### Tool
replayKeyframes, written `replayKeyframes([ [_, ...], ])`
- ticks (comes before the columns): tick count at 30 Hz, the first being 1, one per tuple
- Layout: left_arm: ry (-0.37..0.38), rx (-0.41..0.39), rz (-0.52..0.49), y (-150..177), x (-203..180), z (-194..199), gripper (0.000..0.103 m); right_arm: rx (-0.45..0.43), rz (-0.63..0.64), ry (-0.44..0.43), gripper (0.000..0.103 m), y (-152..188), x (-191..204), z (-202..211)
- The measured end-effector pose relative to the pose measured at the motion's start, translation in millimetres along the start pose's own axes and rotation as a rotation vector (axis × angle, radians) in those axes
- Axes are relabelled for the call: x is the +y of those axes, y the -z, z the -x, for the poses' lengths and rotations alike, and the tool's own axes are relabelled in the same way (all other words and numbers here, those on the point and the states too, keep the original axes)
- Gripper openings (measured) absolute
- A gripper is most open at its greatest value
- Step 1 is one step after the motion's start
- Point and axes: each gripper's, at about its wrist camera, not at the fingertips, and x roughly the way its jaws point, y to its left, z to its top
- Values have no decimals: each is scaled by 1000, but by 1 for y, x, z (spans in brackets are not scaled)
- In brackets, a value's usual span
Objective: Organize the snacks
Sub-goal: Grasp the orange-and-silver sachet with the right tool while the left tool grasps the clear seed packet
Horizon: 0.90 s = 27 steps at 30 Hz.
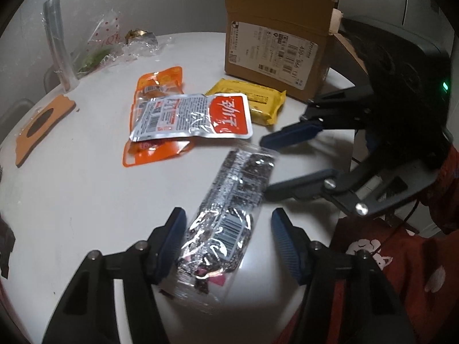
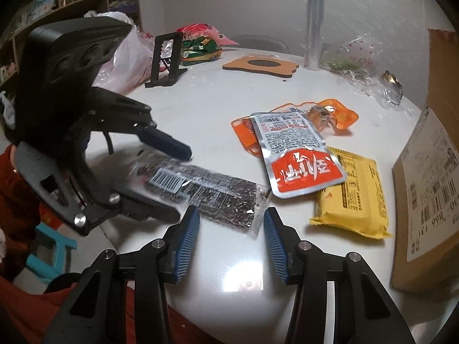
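A long clear packet of dark seaweed snack (image 1: 226, 218) lies flat on the white table (image 1: 86, 189). My left gripper (image 1: 228, 223) is open, its fingers either side of the packet's near end. My right gripper (image 1: 265, 166) is open at the packet's far end; it also shows in the right wrist view (image 2: 231, 223), with the packet (image 2: 200, 192) just ahead. A silver and red pouch (image 1: 192, 117) lies on an orange packet (image 1: 155, 89). A yellow packet (image 1: 252, 100) lies beside a cardboard box (image 1: 275, 37).
An orange wooden cut-out (image 1: 40, 126), a clear tube (image 1: 57, 40) and crumpled plastic wrap (image 1: 114, 46) sit at the far side. A black stand (image 2: 166, 60), plastic bags (image 2: 126, 60) and more snack bags (image 2: 200, 46) are at the far left. The table edge is near me.
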Motion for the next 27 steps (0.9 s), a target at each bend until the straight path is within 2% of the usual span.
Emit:
replayKeyframes([
  [2, -24, -8, -3, 3, -2, 2, 49, 0, -8, -5, 43, -2, -2, -1],
  [4, -34, -14, 27, 5, 1, 5, 45, 6, -20, -18, 43, -2, -4, 0],
  [9, -83, -34, 72, 19, 3, 13, 44, 2, -41, -15, 43, -2, -13, 12],
  [15, -205, -61, 223, 30, 15, 21, 43, -38, -49, 39, 43, -13, -24, 28],
  [17, -222, -70, 264, 30, 15, 21, 43, -50, -53, 55, 43, -19, -28, 28],
  [27, -201, -71, 216, 17, 14, 8, 45, -37, -10, 137, 44, -48, -37, -3],
])
